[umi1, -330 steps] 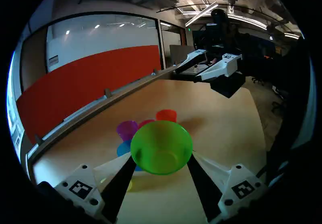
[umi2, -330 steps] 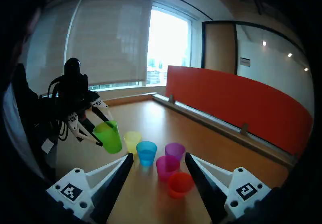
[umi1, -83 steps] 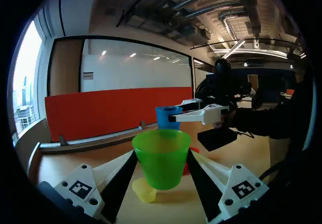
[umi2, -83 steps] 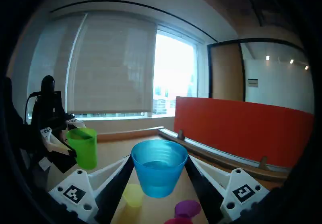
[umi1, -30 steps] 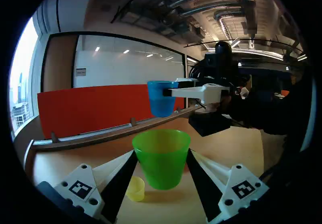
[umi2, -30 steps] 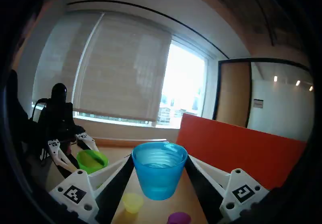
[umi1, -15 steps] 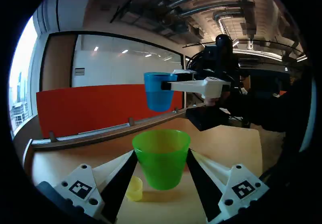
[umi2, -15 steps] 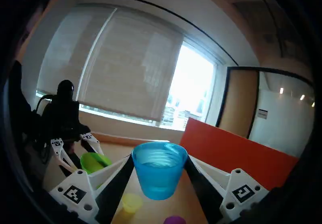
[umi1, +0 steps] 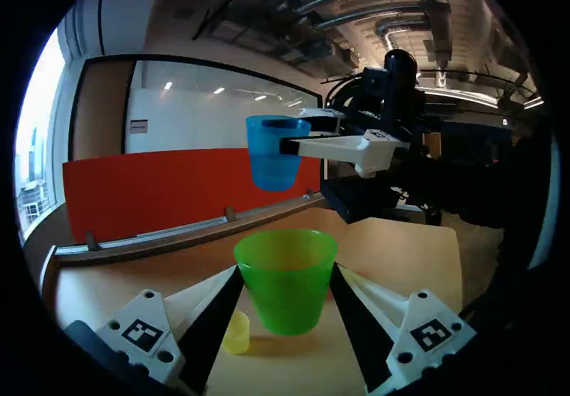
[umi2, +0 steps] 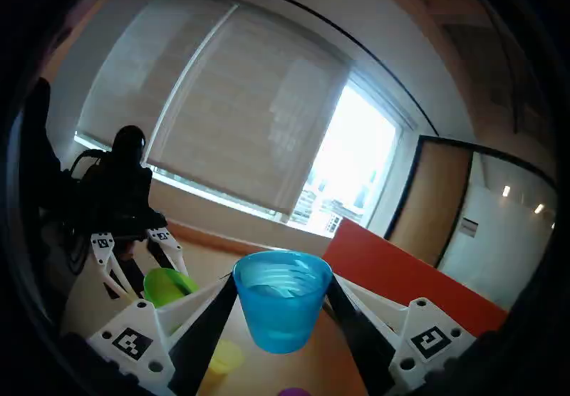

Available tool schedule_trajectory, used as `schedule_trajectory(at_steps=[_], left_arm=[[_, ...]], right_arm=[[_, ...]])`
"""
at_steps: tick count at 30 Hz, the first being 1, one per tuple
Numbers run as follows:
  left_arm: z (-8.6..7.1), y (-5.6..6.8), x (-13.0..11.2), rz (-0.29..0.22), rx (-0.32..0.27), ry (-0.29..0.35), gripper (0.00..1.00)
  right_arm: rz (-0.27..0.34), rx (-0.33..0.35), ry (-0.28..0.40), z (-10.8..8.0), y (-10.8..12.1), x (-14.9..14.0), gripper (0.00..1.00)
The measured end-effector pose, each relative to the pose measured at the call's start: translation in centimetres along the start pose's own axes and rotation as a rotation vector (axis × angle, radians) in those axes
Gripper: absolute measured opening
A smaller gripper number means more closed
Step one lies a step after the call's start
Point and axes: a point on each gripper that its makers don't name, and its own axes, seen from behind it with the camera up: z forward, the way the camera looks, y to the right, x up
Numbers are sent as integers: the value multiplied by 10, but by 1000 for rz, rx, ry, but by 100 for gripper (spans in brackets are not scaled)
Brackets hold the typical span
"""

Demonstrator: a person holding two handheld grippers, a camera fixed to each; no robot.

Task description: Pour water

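Note:
A green cup (umi1: 286, 280) stands upright between the fingers of my left gripper (umi1: 285, 293), which is shut on it above the wooden table (umi1: 399, 243). My right gripper (umi2: 282, 309) is shut on a blue cup (umi2: 282, 309) with water in it. In the left gripper view the blue cup (umi1: 273, 152) hangs high above the green one, tilted slightly, held by the right gripper (umi1: 299, 147). In the right gripper view the green cup (umi2: 165, 285) sits lower left in the left gripper (umi2: 142, 271).
A yellow cup (umi1: 237, 332) stands on the table below the green one, seen also as the yellow cup (umi2: 226, 357) in the right gripper view. A purple cup rim (umi2: 293, 392) peeks at the bottom. An orange partition (umi1: 164, 189) runs along the table's far edge.
The right gripper has lifted the blue cup higher and shifted it left above the green cup, tipping a little. The green cup stays still in the left gripper.

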Motion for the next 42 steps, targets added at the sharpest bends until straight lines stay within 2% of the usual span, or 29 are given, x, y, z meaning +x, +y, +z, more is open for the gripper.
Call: schedule_trajectory(at_steps=[14,42], left_arm=[[1,1,-2,-7,-7,7,84],[-1,6,1,3,-20,23,84]], right_arm=[[-110,21,6,3,-6,15,90],[-305,61,-10,10,-21,24,90]])
